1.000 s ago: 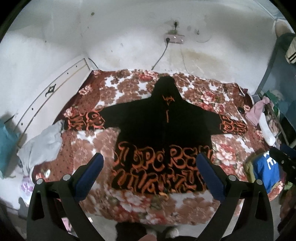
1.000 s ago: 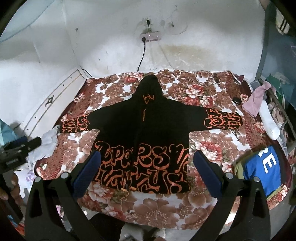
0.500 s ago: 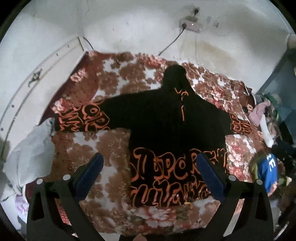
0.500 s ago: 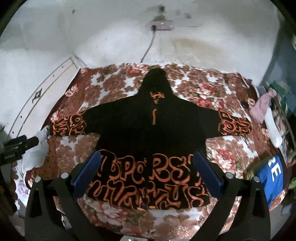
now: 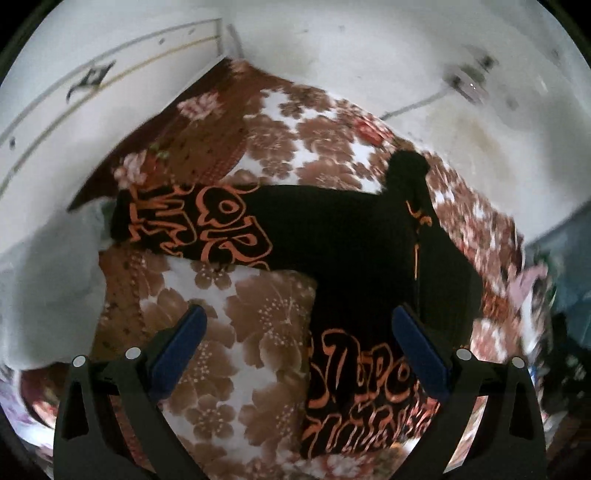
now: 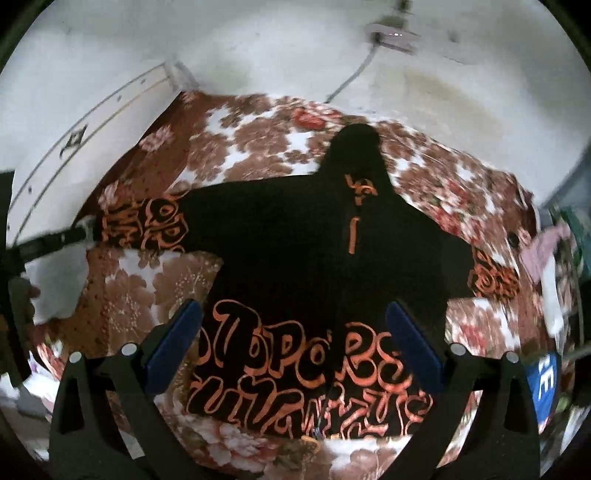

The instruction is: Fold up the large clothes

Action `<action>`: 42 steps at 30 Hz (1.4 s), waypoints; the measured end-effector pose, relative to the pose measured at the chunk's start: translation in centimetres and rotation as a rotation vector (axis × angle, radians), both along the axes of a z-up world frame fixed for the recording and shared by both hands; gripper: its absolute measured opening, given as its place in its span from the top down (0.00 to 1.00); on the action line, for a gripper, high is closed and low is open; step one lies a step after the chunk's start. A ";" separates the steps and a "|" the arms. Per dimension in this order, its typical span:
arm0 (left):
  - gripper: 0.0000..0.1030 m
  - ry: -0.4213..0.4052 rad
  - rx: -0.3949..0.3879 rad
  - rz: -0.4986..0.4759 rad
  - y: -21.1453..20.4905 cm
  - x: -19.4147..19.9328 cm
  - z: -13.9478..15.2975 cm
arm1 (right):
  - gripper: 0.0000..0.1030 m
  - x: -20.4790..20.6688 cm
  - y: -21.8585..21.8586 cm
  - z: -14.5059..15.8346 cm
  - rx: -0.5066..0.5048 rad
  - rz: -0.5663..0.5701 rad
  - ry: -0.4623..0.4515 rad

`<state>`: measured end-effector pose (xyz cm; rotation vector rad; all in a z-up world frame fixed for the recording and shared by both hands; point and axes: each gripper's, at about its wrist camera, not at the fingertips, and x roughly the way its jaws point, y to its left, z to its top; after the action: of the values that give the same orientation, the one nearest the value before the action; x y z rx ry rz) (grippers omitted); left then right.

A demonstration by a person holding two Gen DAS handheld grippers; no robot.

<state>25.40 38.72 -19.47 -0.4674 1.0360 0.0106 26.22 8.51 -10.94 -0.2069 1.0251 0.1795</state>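
Note:
A large black hoodie [image 6: 295,251] with orange lettering lies flat, face up, sleeves spread, on a brown floral bedspread [image 6: 147,295]. It also shows in the left wrist view [image 5: 354,251]. My left gripper [image 5: 299,325] is open and empty, above the bedspread between the hoodie's left sleeve [image 5: 192,225] and its hem. My right gripper [image 6: 293,317] is open and empty, above the hoodie's lower front. The left gripper's body [image 6: 44,240] shows at the left edge of the right wrist view.
A white cloth [image 5: 48,280] lies at the bed's left edge. A blue garment [image 6: 543,380] and pink cloth [image 6: 543,247] lie at the right. A white headboard [image 5: 92,92] and wall with a socket [image 6: 391,33] stand behind.
Both grippers have moved down and closer to the bed. The left one has swung left toward the left sleeve. The hoodie has not moved.

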 end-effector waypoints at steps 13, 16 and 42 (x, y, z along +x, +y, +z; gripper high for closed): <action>0.05 -0.071 -0.109 0.164 10.3 5.0 -14.7 | 0.05 8.1 10.4 -16.8 -0.088 0.153 0.068; 0.05 -0.067 -0.102 0.204 12.5 5.8 -18.0 | 0.05 9.5 12.7 -20.4 -0.161 0.190 0.019; 0.85 -0.136 -0.108 0.359 22.7 12.1 -24.1 | 0.05 14.2 22.7 -34.6 -0.234 0.482 -0.064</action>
<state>37.49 61.38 -43.56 -0.7381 0.8120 0.2399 40.42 31.18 -45.55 -0.6694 0.9177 0.4869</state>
